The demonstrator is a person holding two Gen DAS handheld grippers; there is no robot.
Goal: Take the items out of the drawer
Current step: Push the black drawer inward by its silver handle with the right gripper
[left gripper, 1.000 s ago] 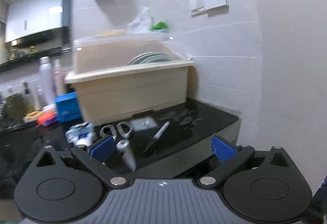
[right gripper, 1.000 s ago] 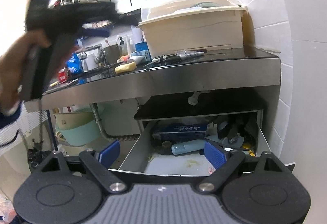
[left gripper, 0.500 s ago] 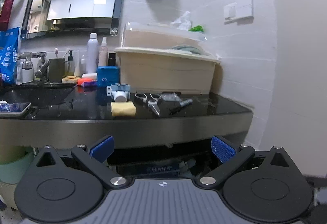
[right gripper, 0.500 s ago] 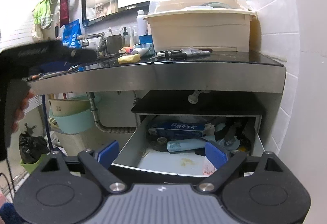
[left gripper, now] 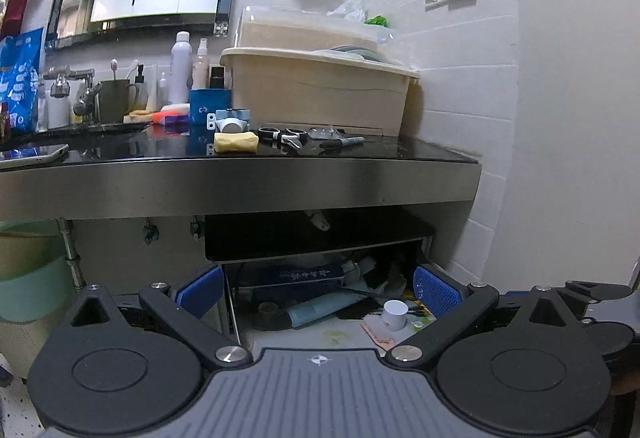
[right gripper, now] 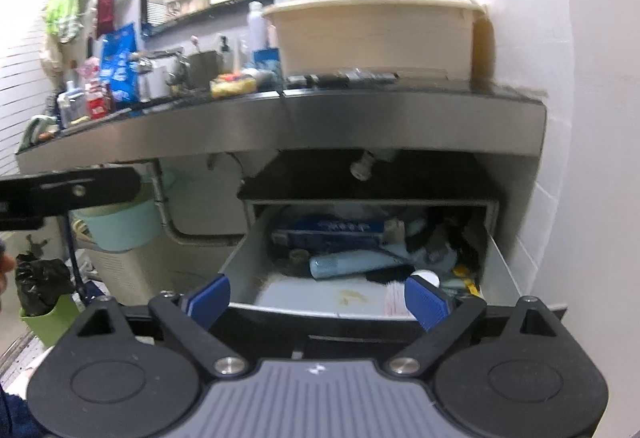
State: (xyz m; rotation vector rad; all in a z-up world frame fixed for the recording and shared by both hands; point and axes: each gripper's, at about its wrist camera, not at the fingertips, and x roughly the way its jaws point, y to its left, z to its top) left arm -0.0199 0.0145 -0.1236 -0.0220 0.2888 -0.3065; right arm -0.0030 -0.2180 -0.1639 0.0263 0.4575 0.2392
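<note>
While both grippers face the pulled-out drawer (right gripper: pixel 498 262) under the counter (left gripper: pixel 240 178), the right gripper (right gripper: pixel 318 296) has just been widening its jaws, nothing between them. The left gripper (left gripper: pixel 316 288) is apart and empty. Inside the drawer lie a light blue tube (right gripper: pixel 352 264) and a white cap (left gripper: pixel 394 314).

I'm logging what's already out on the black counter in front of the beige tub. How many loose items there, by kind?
Yellow sponge block: 1
Black-handled scissors: 1
Black marker pen: 1
Pale blue gadget with white round cap: 1
Total: 4

Left gripper (left gripper: pixel 316 290), fingers (left gripper: pixel 434 290) apart, before open cluttered drawer (left gripper: pixel 320 334).
</note>
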